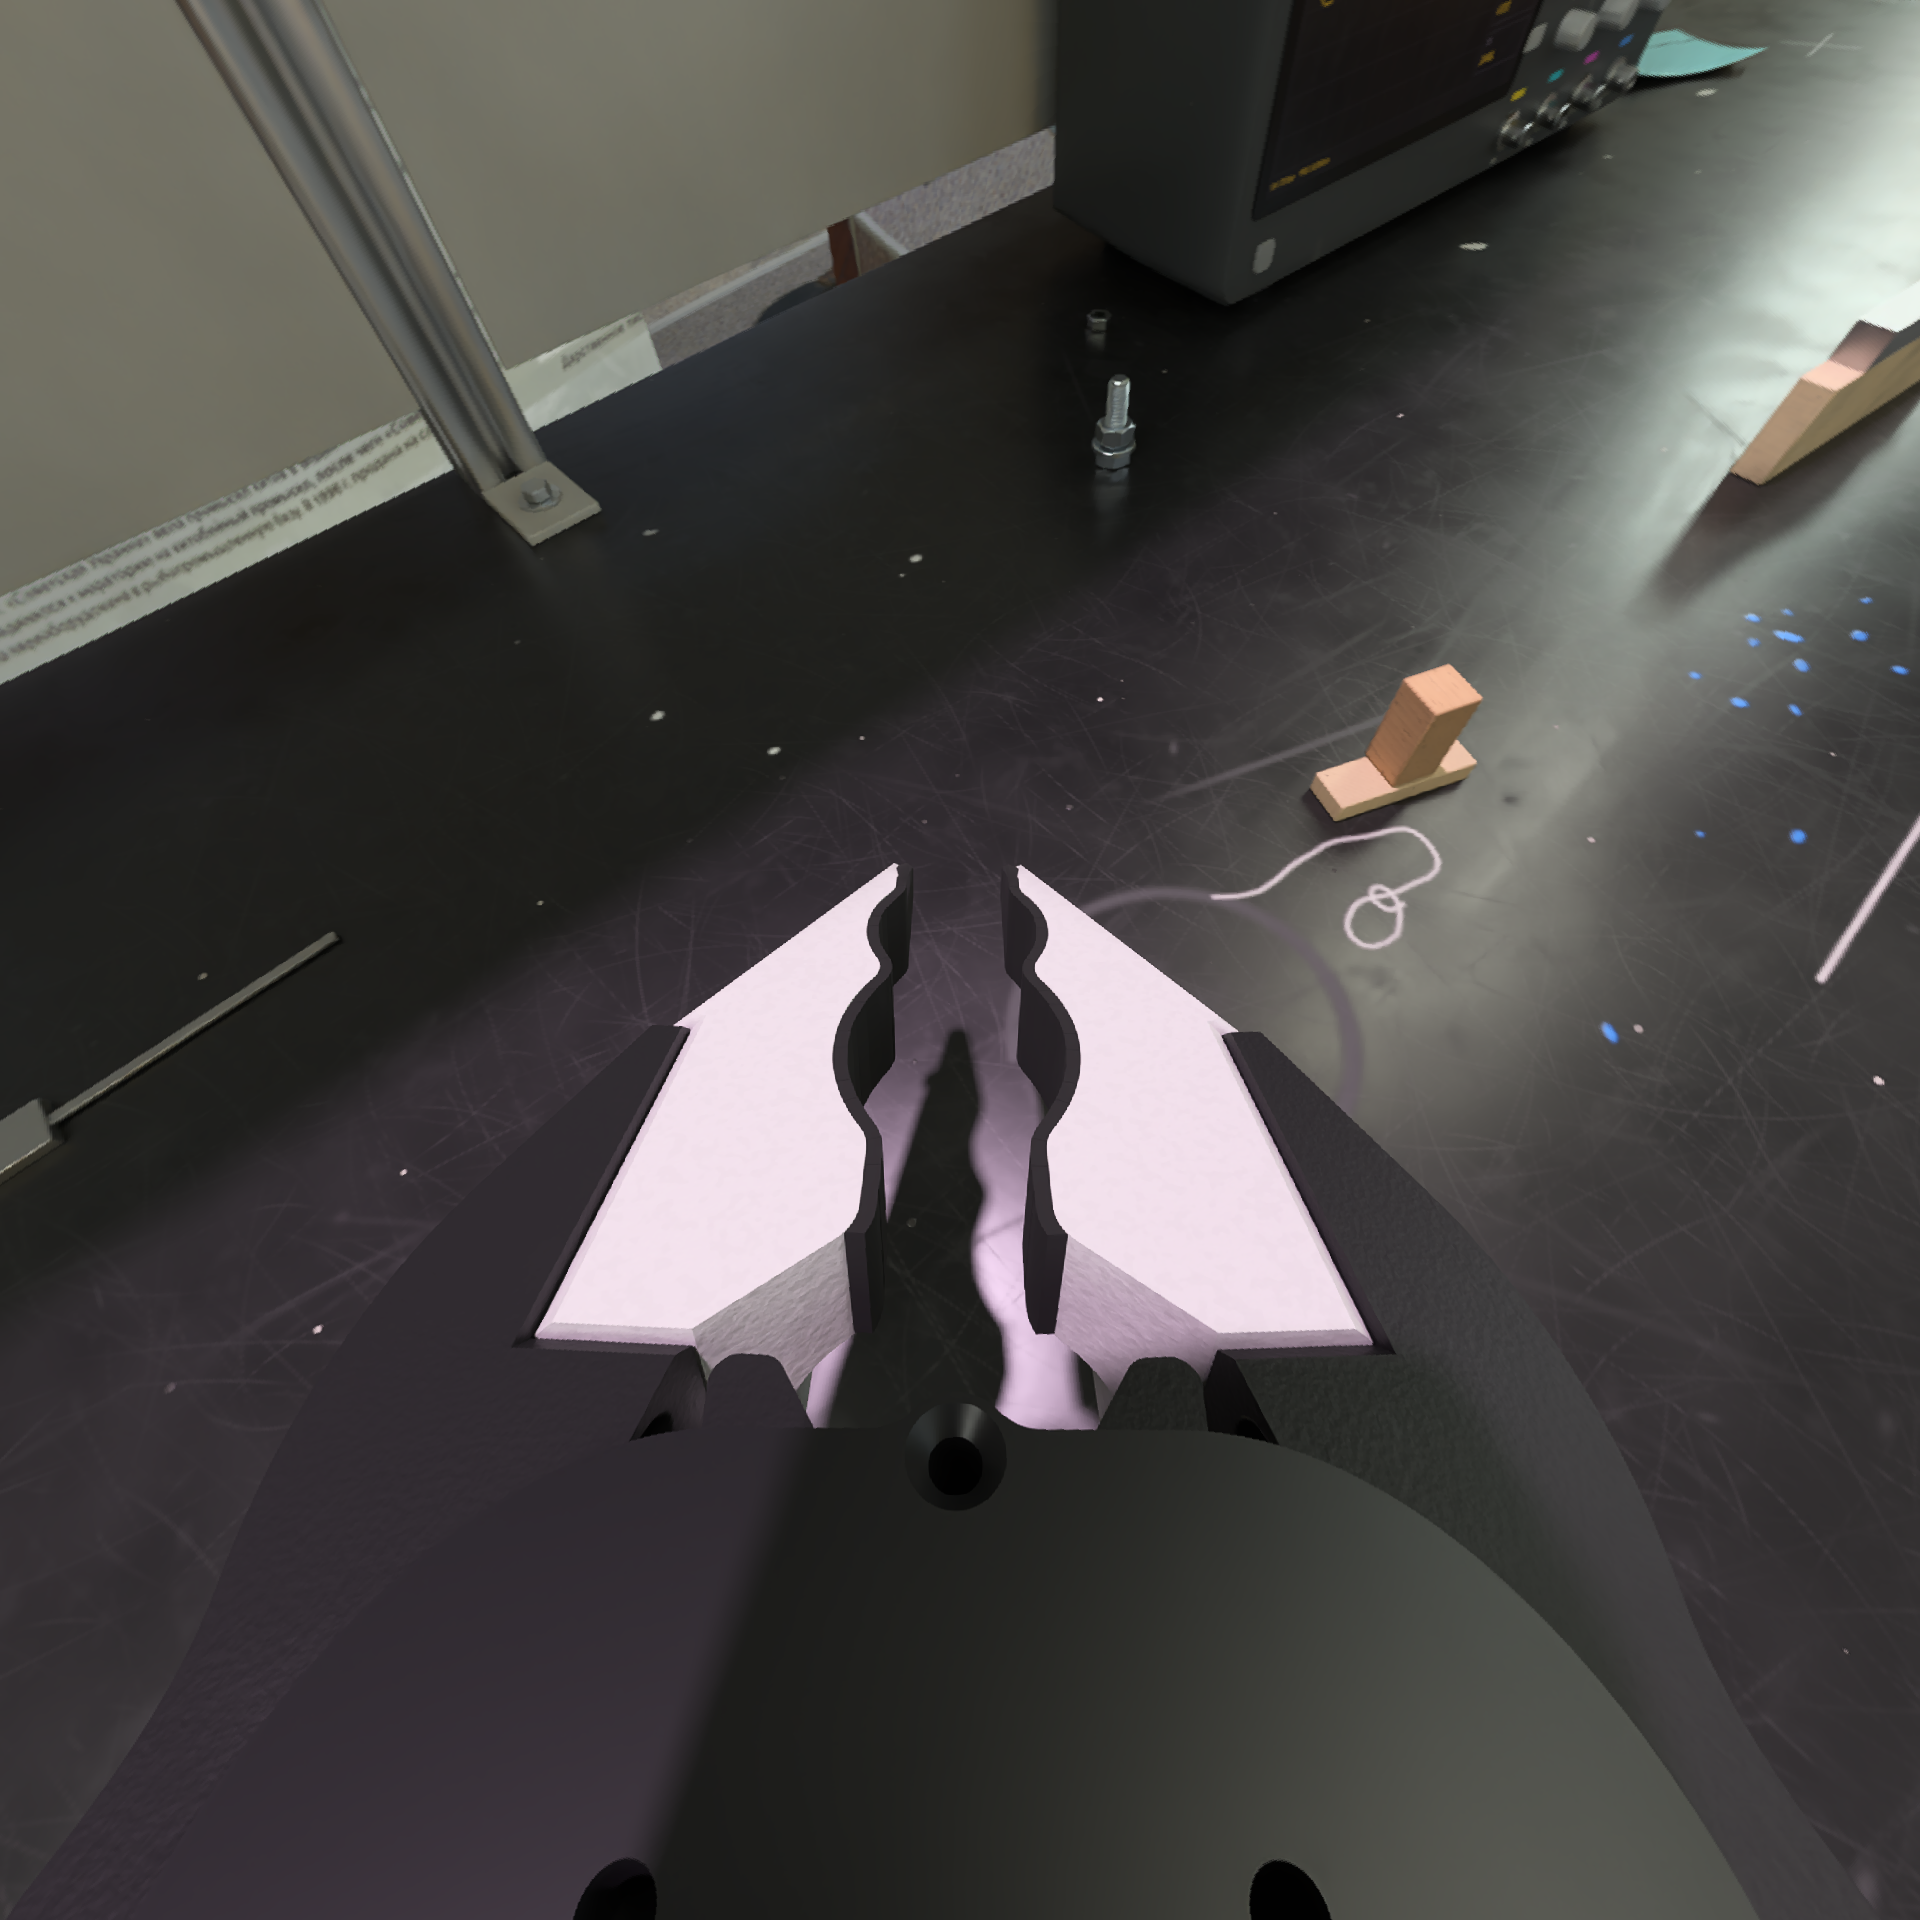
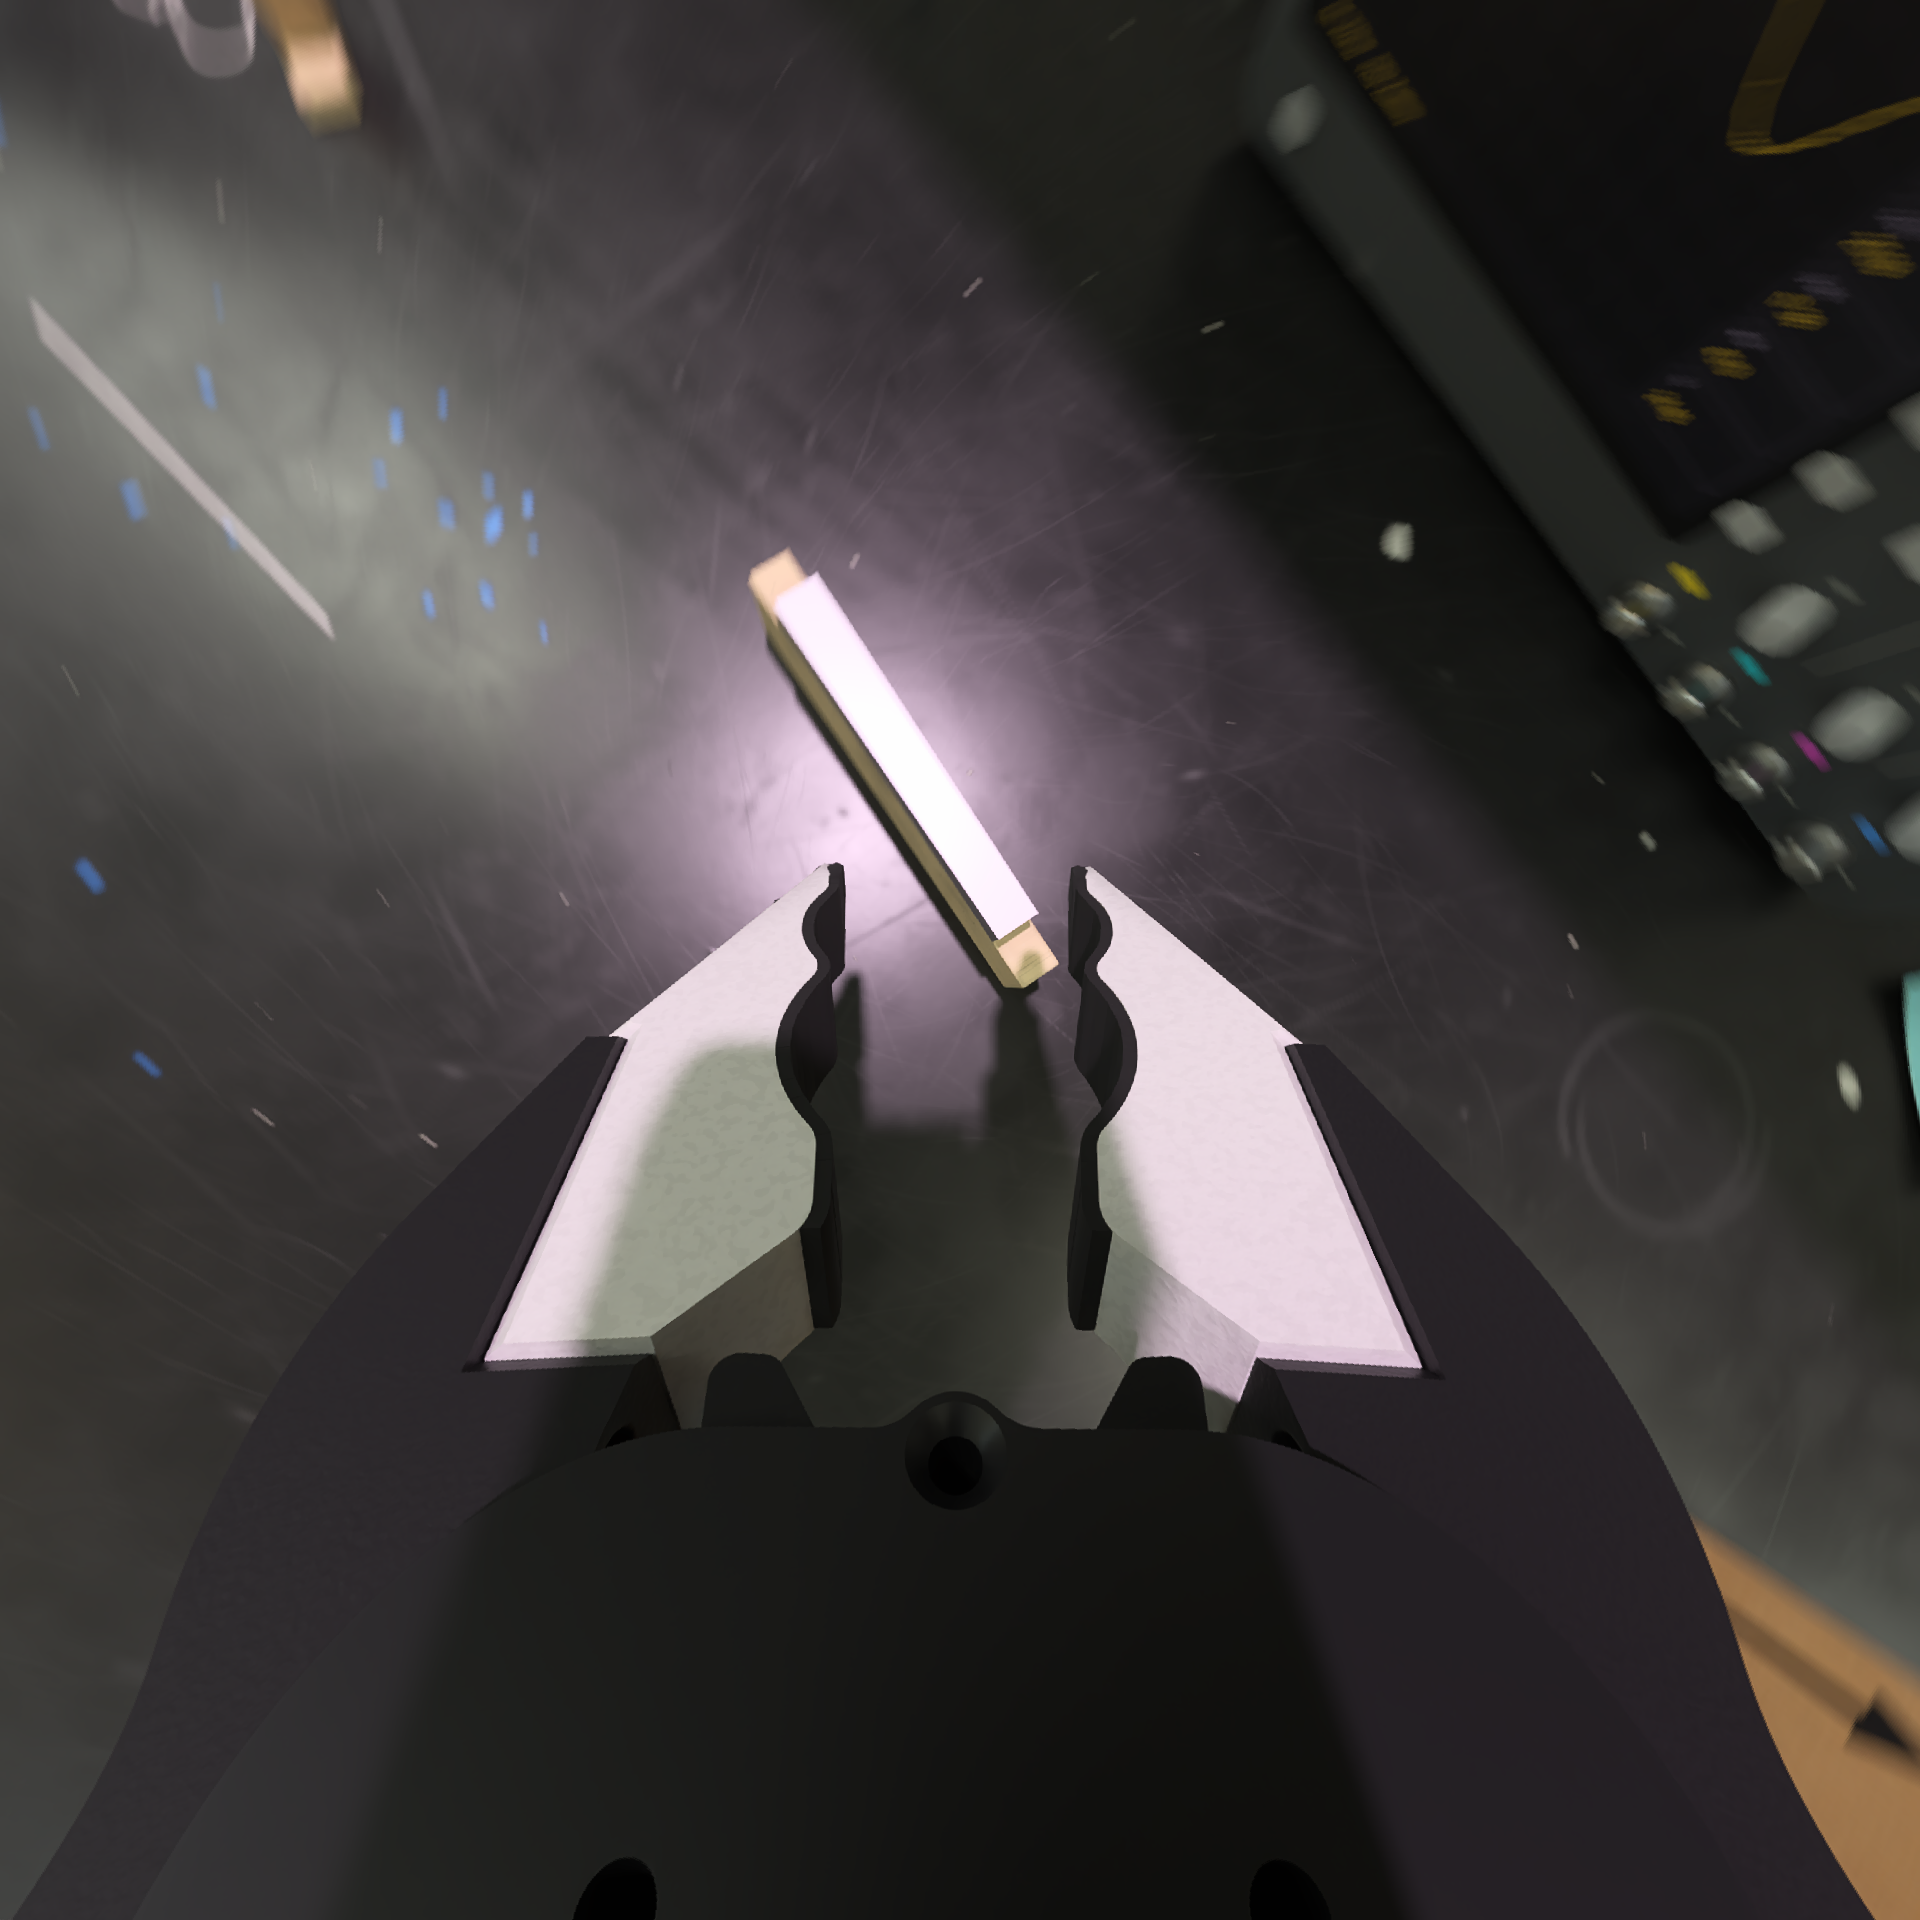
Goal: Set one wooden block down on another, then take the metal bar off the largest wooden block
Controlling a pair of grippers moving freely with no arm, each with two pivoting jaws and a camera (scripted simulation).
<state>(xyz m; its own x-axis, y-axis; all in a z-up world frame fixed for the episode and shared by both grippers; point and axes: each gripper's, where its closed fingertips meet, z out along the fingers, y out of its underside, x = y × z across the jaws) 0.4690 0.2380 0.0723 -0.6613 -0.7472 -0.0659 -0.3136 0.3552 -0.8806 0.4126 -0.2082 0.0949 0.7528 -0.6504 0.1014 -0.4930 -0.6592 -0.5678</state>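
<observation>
Left wrist view shows a small block [image 1: 1425,724] already standing on a flat block [image 1: 1392,781]; the left gripper [image 1: 956,883] is nearly closed, empty. Right gripper [image 2: 956,883], parted and empty, hovers over the metal bar [image 2: 902,750], not yet lifted from the long wooden block [image 2: 1023,956].

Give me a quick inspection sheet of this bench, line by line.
Surface: black table, scratched, blue paint specks.
Job's things: small block standing on flat block; metal bar lying on the largest block.
Clutter: bolt, nut, string, thin rod.
Grippers: left hand-held gripper open, empty; right hand-held gripper open above the bar.
Cables: nothing seen.
Surroundings: oscilloscope, aluminium post.
</observation>
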